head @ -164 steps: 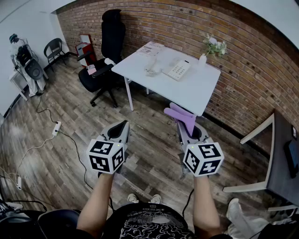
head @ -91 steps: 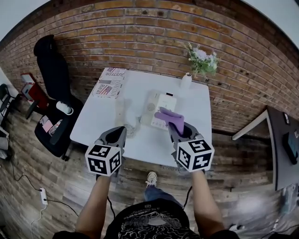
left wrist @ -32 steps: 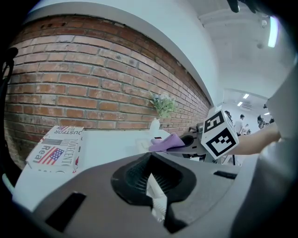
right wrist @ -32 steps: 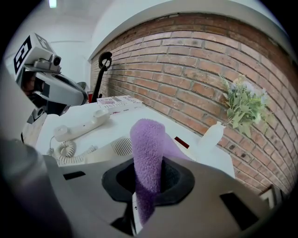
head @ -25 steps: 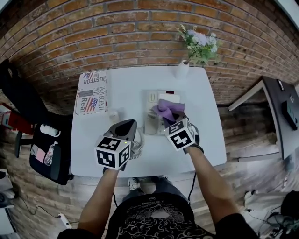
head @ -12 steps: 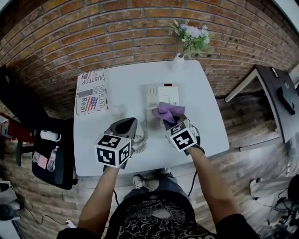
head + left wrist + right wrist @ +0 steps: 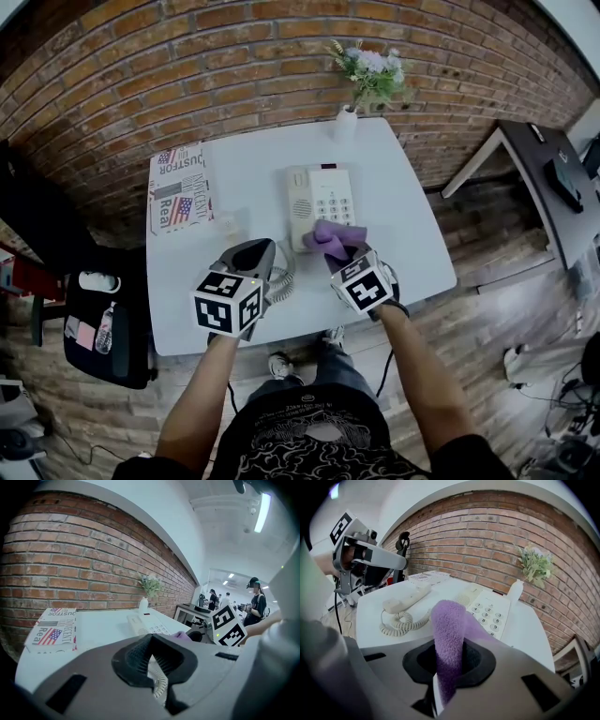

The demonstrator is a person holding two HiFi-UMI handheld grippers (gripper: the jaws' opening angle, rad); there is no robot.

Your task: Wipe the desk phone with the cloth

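Starting at the left, the left gripper (image 7: 255, 251) hovered over the near part of the white table (image 7: 403, 234), jaws closed together on nothing, just beside the coiled cord (image 7: 281, 272). Right of it the desk phone (image 7: 323, 192) lay with its long axis running away from the person toward the brick wall, the purple cloth (image 7: 326, 236) at its near end. Farthest right, the right gripper (image 7: 341, 255), clamped on that cloth, was the nearer one, so the wipe likely ran straight ahead.

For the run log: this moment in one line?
right gripper: shut on cloth | left gripper: shut, empty | desk phone: handset off cradle
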